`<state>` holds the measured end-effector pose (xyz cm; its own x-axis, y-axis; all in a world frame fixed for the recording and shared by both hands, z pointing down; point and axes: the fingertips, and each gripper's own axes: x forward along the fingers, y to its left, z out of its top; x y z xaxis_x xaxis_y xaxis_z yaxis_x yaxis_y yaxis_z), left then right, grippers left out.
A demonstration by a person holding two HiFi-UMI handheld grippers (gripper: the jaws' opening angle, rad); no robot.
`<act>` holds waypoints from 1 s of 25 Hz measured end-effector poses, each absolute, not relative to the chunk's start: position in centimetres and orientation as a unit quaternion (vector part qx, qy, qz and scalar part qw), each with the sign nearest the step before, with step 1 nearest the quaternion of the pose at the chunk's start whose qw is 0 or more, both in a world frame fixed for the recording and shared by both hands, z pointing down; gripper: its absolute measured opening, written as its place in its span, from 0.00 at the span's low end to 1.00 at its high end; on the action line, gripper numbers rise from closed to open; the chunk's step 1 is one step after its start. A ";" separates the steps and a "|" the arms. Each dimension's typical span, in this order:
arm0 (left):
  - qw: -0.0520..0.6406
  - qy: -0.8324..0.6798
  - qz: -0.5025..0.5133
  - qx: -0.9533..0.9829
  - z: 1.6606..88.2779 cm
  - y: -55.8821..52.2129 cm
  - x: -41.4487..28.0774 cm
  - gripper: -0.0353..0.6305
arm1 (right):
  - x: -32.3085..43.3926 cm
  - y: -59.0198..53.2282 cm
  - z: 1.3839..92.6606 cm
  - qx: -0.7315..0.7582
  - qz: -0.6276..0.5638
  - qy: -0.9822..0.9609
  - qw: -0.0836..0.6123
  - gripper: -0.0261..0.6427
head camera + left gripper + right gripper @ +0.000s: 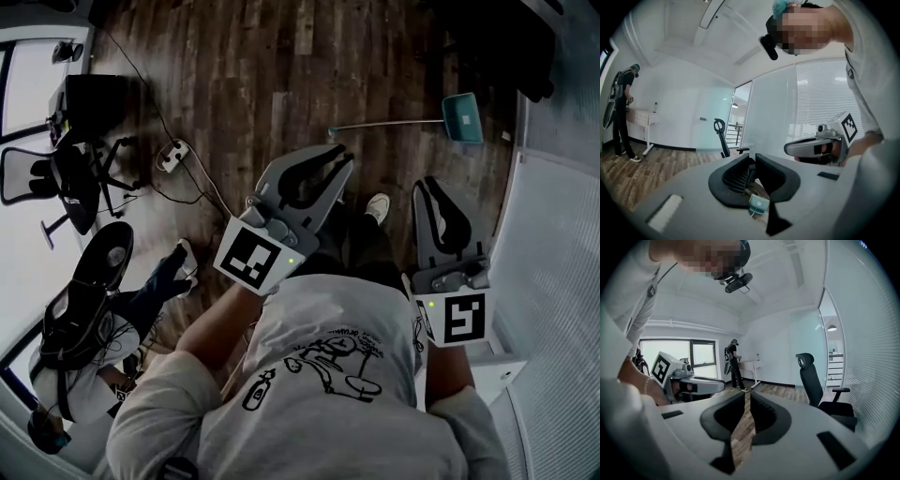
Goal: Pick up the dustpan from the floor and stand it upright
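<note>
Dark wood office floor: the teal dustpan lies flat and untouched, well ahead of the left tool and right tool, both closed and empty. Pickup not yet begun.

Dark wood-plank floor lies bare from the person's white shoe up to the flat teal plastic dustpan and its thin handle. Approach from above and from the left is open. White slatted blind wall near the pan's right. White power strip with trailing cables and black office chair well left.
</note>
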<state>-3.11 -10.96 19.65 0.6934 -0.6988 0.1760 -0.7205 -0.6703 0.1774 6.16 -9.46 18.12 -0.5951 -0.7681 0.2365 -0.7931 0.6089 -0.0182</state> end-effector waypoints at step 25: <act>0.147 -0.392 0.090 0.904 44.3 -13.5 -4.7 0.11 | 3.6 -12.9 42.5 0.410 0.118 -0.889 0.165 0.09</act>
